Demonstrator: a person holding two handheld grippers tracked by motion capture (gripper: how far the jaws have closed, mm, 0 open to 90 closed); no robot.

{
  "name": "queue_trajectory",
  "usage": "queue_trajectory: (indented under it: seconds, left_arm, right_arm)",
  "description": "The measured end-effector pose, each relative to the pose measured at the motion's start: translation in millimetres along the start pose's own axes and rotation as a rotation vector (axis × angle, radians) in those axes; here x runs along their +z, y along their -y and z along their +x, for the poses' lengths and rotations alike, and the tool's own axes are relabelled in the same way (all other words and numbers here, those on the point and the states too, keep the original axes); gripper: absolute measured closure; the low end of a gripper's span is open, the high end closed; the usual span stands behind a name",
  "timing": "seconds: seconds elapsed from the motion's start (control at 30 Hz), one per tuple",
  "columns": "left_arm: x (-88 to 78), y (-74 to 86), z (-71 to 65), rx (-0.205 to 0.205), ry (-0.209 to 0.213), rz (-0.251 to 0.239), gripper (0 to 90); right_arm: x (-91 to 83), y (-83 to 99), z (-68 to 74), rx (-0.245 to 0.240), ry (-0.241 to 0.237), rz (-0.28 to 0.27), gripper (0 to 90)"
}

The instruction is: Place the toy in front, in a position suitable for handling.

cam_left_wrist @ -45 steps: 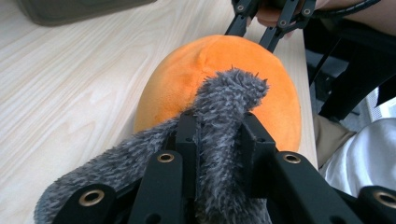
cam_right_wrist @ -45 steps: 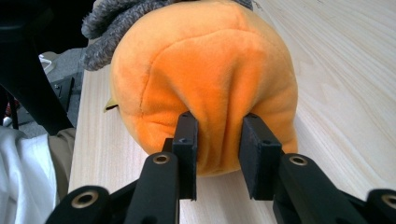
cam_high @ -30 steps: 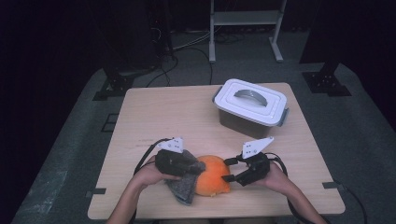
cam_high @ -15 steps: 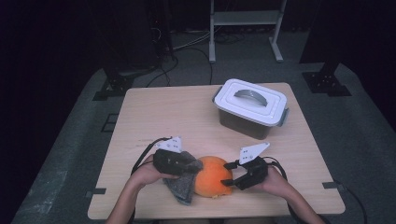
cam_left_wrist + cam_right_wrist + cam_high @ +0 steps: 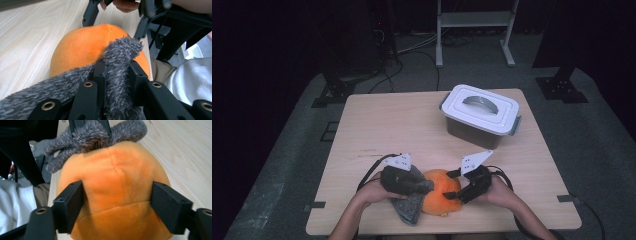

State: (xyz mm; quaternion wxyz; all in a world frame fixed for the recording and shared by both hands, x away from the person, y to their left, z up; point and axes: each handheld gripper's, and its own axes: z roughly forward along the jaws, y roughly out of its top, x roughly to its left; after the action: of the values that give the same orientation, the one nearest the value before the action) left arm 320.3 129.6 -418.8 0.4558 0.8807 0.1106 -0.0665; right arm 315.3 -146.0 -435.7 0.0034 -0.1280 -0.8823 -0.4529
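An orange plush toy [image 5: 442, 196] with a grey fuzzy part [image 5: 409, 210] lies near the table's front edge. My left gripper [image 5: 428, 186] comes in from the left. In the left gripper view it [image 5: 117, 67] is shut on a tuft of grey fur [image 5: 121, 47], with the orange body [image 5: 82, 47] just behind. My right gripper [image 5: 451, 185] reaches in from the right. In the right gripper view its jaws [image 5: 117, 192] straddle the orange body [image 5: 115, 177] and press into both its sides. These jaws have just been opening a little, with the toy still between them.
A grey box with a white handled lid [image 5: 480, 115] stands at the back right of the wooden table [image 5: 387, 125]. The person's forearms come in from the front edge. Dark floor, cables and stands surround the table.
The right gripper has edged slightly left onto the orange body. The left gripper and the toy have stayed where they were.
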Motion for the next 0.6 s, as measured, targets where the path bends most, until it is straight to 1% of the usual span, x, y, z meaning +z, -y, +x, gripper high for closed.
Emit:
queue_trajectory:
  seconds: [0.03, 0.07, 0.1, 0.13, 0.17, 0.27, 0.3, 0.4, 0.43, 0.5, 0.57, 0.6]
  left_arm:
    - [-0.3, -0.6, -0.1, 0.0, 0.002, -0.002, 72.0]
    - [-1.3, -1.5, 0.1, 0.007, 0.004, 0.0, 71.9]
    - [-2.7, -2.7, -0.1, 0.006, 0.002, -0.007, 71.9]
    - [-5.2, -4.2, 0.6, 0.008, 0.003, -0.012, 71.9]
    - [-7.2, -5.3, 1.0, 0.007, 0.0, -0.019, 71.9]
    - [-16.6, -11.7, 4.7, 0.009, -0.017, -0.036, 71.9]
    - [-18.4, -13.5, 5.7, 0.013, -0.024, -0.034, 71.9]
    - [-24.6, -21.6, 8.8, 0.019, -0.041, -0.048, 71.8]
    - [-25.6, -24.8, 9.6, 0.03, -0.054, -0.039, 71.8]
    - [-24.7, -29.3, 11.9, 0.035, -0.071, -0.028, 71.8]
    - [-19.4, -31.6, 16.6, 0.03, -0.078, -0.019, 71.8]
    - [-15.2, -31.5, 18.8, 0.027, -0.083, -0.005, 71.8]
  right_arm:
    - [-0.3, -0.5, 0.7, -0.006, 0.006, 0.01, 35.6]
    - [-1.0, -1.2, 1.5, -0.014, 0.003, 0.02, 46.0]
    - [-2.6, -2.0, 2.6, -0.043, 0.007, 0.027, 53.9]
    - [-5.1, -2.7, 3.5, -0.078, 0.018, 0.022, 59.7]
    - [-6.9, -3.8, 2.2, -0.081, 0.015, 0.016, 62.1]
    - [-11.6, -6.7, -2.5, -0.084, 0.022, -0.002, 64.2]
    - [-14.3, -8.8, -5.7, -0.077, 0.027, -0.012, 64.2]
    - [-19.2, -13.5, -8.4, -0.108, 0.058, -0.024, 64.3]
    - [-21.5, -16.1, -8.8, -0.124, 0.078, -0.019, 64.3]
    - [-23.3, -18.1, -9.9, -0.148, 0.094, -0.009, 64.2]
    - [-22.0, -16.6, -9.8, -0.16, 0.084, -0.002, 64.1]
    - [-21.2, -15.1, -9.2, -0.166, 0.078, -0.003, 63.9]
